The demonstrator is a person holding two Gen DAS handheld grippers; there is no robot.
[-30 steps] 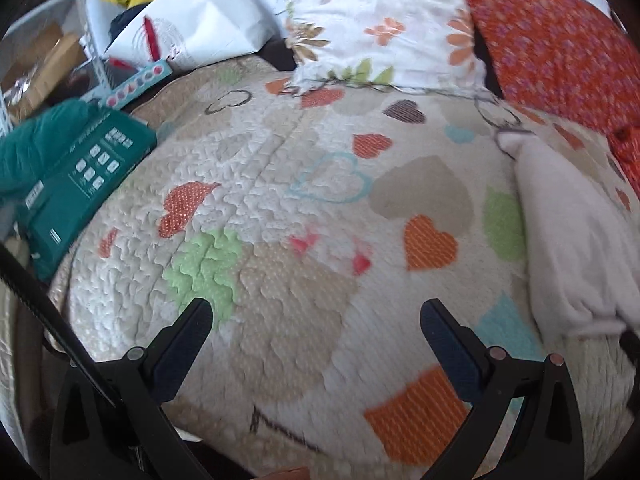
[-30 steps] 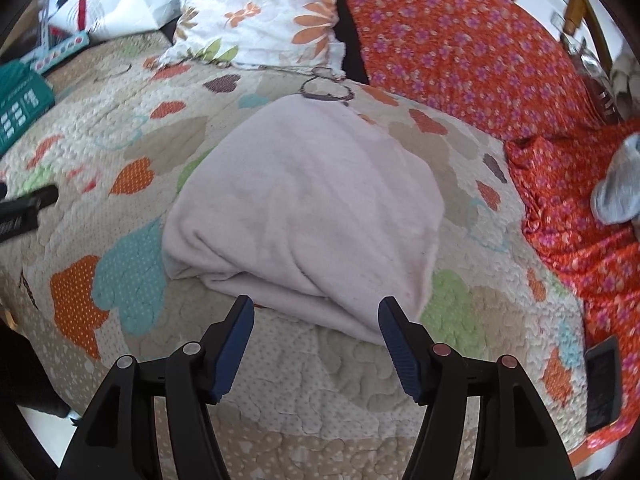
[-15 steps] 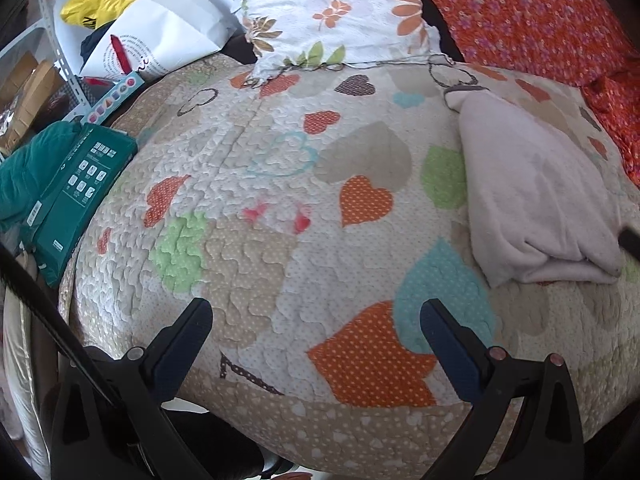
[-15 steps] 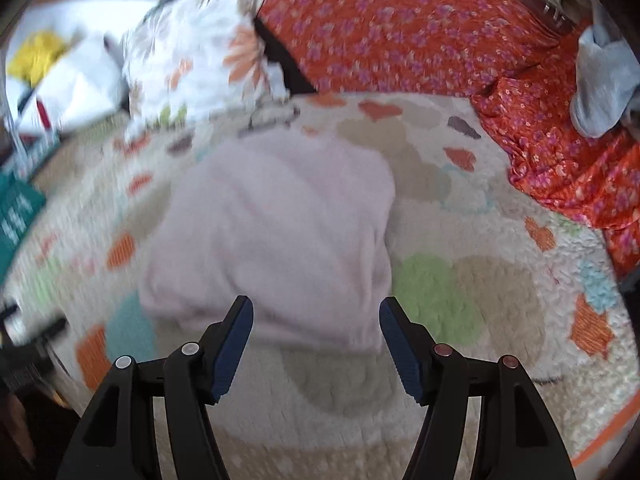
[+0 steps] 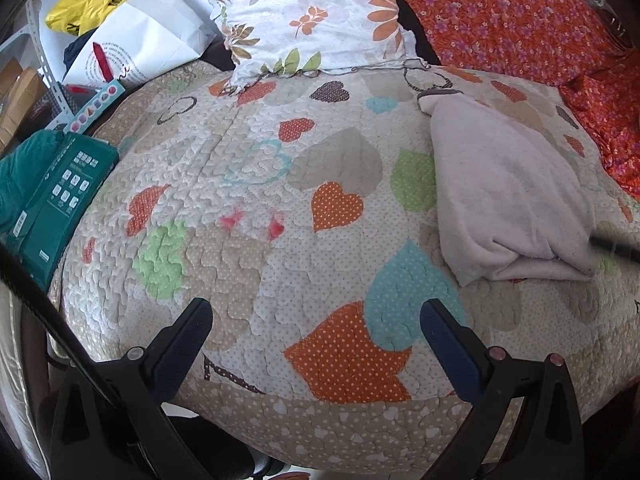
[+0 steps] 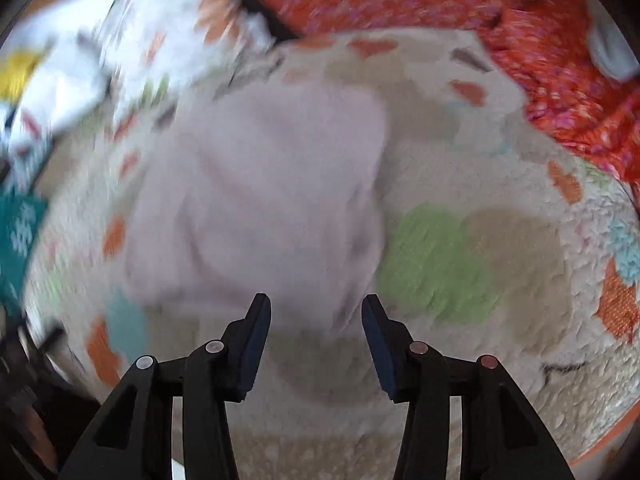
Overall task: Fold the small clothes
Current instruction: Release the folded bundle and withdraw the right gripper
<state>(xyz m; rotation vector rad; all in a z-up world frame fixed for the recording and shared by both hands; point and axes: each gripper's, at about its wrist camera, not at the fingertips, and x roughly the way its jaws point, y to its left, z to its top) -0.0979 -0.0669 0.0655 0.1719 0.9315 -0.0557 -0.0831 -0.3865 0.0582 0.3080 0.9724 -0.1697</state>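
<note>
A pale pink folded garment [image 5: 504, 192] lies on the heart-patterned quilt [image 5: 280, 184], right of centre in the left wrist view. My left gripper [image 5: 316, 320] is open and empty, over the quilt's front edge, well left of the garment. In the blurred right wrist view the garment [image 6: 260, 200] fills the middle. My right gripper [image 6: 316, 308] is open with its jaws partly drawn in, just in front of the garment's near edge, holding nothing. One right fingertip [image 5: 614, 245] shows at the garment's right side.
A floral pillow [image 5: 312, 16] and an orange flowered cloth [image 5: 512, 16] lie at the back. A green box [image 5: 60, 200] sits at the quilt's left edge, with a white bag [image 5: 140, 52] and a yellow bag [image 5: 84, 4] behind it.
The right gripper's jaws have narrowed and it has moved closer to the garment's near edge, blurring its view. The left gripper has pulled back slightly; the garment sits further into its view.
</note>
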